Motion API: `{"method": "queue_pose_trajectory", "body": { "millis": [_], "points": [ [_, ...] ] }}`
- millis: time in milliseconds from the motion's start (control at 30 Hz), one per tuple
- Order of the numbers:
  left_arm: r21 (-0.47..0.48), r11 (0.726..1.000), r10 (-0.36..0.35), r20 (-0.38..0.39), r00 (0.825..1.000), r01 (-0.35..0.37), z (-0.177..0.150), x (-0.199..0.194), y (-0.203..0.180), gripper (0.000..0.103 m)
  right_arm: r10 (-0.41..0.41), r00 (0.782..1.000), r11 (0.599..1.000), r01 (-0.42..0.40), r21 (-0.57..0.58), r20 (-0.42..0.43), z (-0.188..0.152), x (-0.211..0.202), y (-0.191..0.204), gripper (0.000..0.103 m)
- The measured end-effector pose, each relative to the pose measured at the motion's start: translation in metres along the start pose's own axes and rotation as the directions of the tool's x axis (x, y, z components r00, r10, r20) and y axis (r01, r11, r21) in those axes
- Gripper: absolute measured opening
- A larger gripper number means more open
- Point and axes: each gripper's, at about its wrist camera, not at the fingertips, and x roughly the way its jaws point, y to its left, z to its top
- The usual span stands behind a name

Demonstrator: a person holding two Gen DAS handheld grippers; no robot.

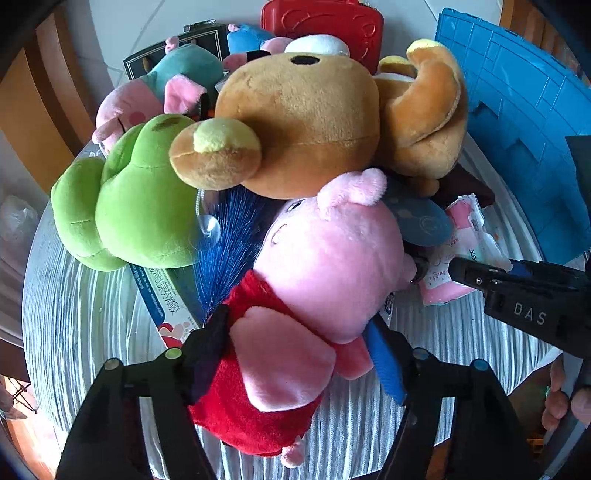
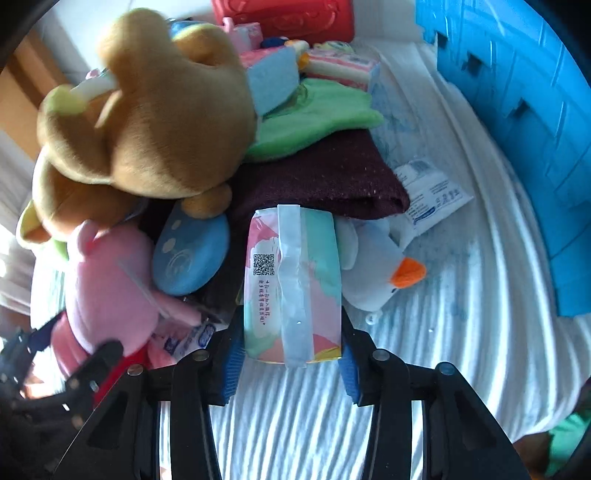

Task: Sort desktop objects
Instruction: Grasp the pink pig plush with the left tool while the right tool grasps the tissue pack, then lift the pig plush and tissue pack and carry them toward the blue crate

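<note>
A round worktop (image 1: pixel 74 314) covered in a ribbed pale cloth is carrying a heap of soft toys and packets, with a blue plastic crate (image 1: pixel 517 122) standing at its far right edge and a red case (image 1: pixel 325 18) lying behind the heap. In the left wrist view, the left hand-held gripper (image 1: pixel 295 354) is sitting around the pink pig toy (image 1: pixel 325 266), its fingers pressing on either side of the red dress, so it is holding the pig at a middling width. The pig is lying at the near side of the heap, touching the big brown bear (image 1: pixel 295 122) above it, with a green frog toy (image 1: pixel 133 206) just beside it on the left. In the right wrist view, the right hand-held gripper (image 2: pixel 288 362) is closing narrowly on a pastel tissue packet (image 2: pixel 295 288), its blue pads touching both sides of the packet's near end. The packet is lying on the cloth, its far end tucked under a dark maroon towel (image 2: pixel 325 181), between a blue oval cushion (image 2: pixel 192 254) and a small grey penguin toy (image 2: pixel 380 273). A person's fingers (image 1: pixel 557 402) are showing at the lower right edge of the left wrist view.
</note>
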Motion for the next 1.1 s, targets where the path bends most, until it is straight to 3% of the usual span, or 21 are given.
{"method": "queue_pose_trajectory", "body": {
  "millis": [100,167,233,300,333,467,600,700,800,967,1100],
  "points": [
    [-0.003,1.0,-0.012,0.021,1.0,0.012,-0.002,-0.013,0.002,0.058,-0.002,1.0,1.0,0.003,-0.008,0.023,-0.003,-0.017,-0.001,0.042],
    [-0.006,1.0,-0.018,0.026,1.0,0.018,-0.005,-0.019,0.003,0.045,-0.008,0.999,1.0,0.009,-0.018,0.04,-0.003,-0.028,-0.002,0.042],
    [0.002,1.0,-0.029,0.036,0.999,0.029,-0.008,-0.024,0.003,0.038,0.001,0.998,1.0,0.0,-0.025,0.055,-0.003,-0.039,-0.003,0.042],
    [0.014,1.0,-0.028,0.029,0.999,0.028,-0.009,-0.023,0.001,0.039,-0.002,0.998,1.0,0.003,-0.03,0.061,-0.001,-0.044,-0.005,0.042],
    [0.011,1.0,-0.024,0.029,0.999,0.023,-0.011,-0.022,0.002,0.044,-0.002,0.998,1.0,0.004,-0.031,0.061,-0.005,-0.045,-0.003,0.042],
    [0.068,0.998,0.013,0.004,1.0,-0.014,-0.001,0.001,-0.011,0.082,-0.002,0.999,1.0,0.003,-0.027,0.04,-0.012,-0.041,-0.002,0.043],
    [0.087,0.992,0.088,0.016,0.996,-0.089,0.008,0.012,-0.019,0.083,-0.003,1.0,1.0,0.003,-0.013,0.026,-0.017,-0.037,-0.004,0.043],
    [0.026,0.999,0.027,-0.053,0.998,-0.026,0.018,0.031,-0.013,0.084,-0.014,1.0,1.0,0.014,-0.02,0.022,-0.015,-0.035,-0.005,0.043],
    [0.033,0.999,0.041,-0.047,0.998,-0.039,0.025,0.038,-0.018,0.084,-0.027,0.999,0.999,0.027,-0.027,0.022,-0.011,-0.032,-0.003,0.043],
    [0.048,0.997,0.058,0.006,0.998,-0.058,0.021,0.029,-0.022,0.066,-0.042,0.999,0.998,0.043,-0.045,0.028,-0.007,-0.028,0.001,0.043],
    [0.006,0.998,0.06,0.046,0.997,-0.06,0.014,0.005,-0.013,0.061,-0.043,0.997,0.998,0.046,-0.049,0.063,-0.005,-0.039,0.004,0.042]
  ]
}}
